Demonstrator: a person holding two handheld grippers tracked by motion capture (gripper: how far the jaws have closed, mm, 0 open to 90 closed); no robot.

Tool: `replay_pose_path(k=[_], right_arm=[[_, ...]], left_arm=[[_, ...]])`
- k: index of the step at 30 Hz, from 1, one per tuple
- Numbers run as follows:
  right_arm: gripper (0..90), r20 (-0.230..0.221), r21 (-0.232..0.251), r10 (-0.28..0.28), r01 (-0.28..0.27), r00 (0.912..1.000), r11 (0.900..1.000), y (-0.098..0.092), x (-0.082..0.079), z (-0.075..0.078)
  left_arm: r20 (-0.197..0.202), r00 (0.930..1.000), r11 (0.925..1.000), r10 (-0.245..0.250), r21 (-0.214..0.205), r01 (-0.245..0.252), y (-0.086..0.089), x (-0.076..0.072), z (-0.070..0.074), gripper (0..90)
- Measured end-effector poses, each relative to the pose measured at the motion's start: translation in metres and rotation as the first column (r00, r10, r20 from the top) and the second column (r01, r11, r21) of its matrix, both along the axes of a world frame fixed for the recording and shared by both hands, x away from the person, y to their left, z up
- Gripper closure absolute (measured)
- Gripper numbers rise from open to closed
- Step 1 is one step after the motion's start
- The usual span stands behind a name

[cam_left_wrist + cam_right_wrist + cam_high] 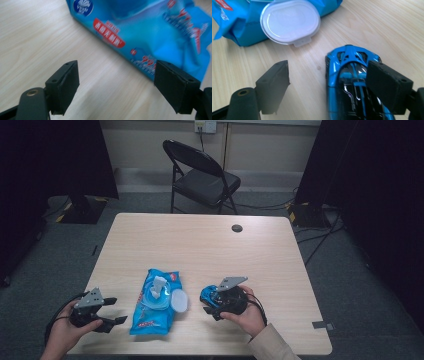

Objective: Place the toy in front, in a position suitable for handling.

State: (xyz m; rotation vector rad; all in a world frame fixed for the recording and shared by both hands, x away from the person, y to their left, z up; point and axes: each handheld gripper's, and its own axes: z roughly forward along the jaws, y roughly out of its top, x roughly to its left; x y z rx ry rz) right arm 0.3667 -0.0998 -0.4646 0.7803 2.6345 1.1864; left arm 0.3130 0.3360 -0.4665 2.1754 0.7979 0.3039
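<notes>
Left gripper (pixel 115 82): I am holding its jaws spread wide and released, with bare wood grain between the flat black pads; nothing is gripped.
Left fingers (pixel 65 85): matte black, blocky, square-faced; the near pad is sitting well short of the pack.
Wipes pack (pixel 150 32): soft, crinkled blue plastic with glossy print and a red label, lying just beyond my left fingertips, its creased corner sitting next to the far pad.
Pack lid (pixel 290 21): translucent white oval, smooth and rigid, flipped open with a small tab, lying ahead of my right fingers.
Wipe (pixel 159 286): pale sheet sticking up from the pack's opening.
Right gripper (pixel 329 85): I am keeping the jaws parted and unclenched; they are pressing on nothing.
Toy car (pixel 352 82): glossy blue and black shell, sleek and ribbed, lying between my right fingers, close against the far pad, well clear of the near one.
Table (pixel 210 245): light wood laminate, smooth, rounded corners.
</notes>
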Motion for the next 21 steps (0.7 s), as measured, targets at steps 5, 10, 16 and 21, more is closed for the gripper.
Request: replay_pose_path(k=[5, 10, 16, 21], right_arm=[[19.1, -0.006, -0.005, 0.025, -0.026, 0.9997, 0.9997, 0.011, -0.003, 0.001], [19.0, -0.009, -0.033, 0.057, -0.057, 0.9983, 0.9978, 0.024, -0.005, 0.001], [19.1, -0.019, -0.039, 0.08, -0.081, 0.9966, 0.996, 0.036, -0.006, -0.001], [19.1, -0.027, -0.025, 0.086, -0.087, 0.9959, 0.9959, 0.045, -0.006, -0.005]], left_arm=[[0.016, 0.9994, 0.9994, -0.03, -0.015, 0.03, -0.008, -0.004, 0.01, 20.0], [0.022, 0.9979, 0.9979, -0.06, -0.023, 0.061, -0.013, -0.006, 0.019, 20.3], [0.008, 0.9927, 0.9925, -0.12, -0.02, 0.121, -0.025, -0.009, 0.024, 20.1], [-0.023, 0.9881, 0.9882, -0.152, -0.022, 0.152, -0.039, -0.008, 0.017, 18.4]])
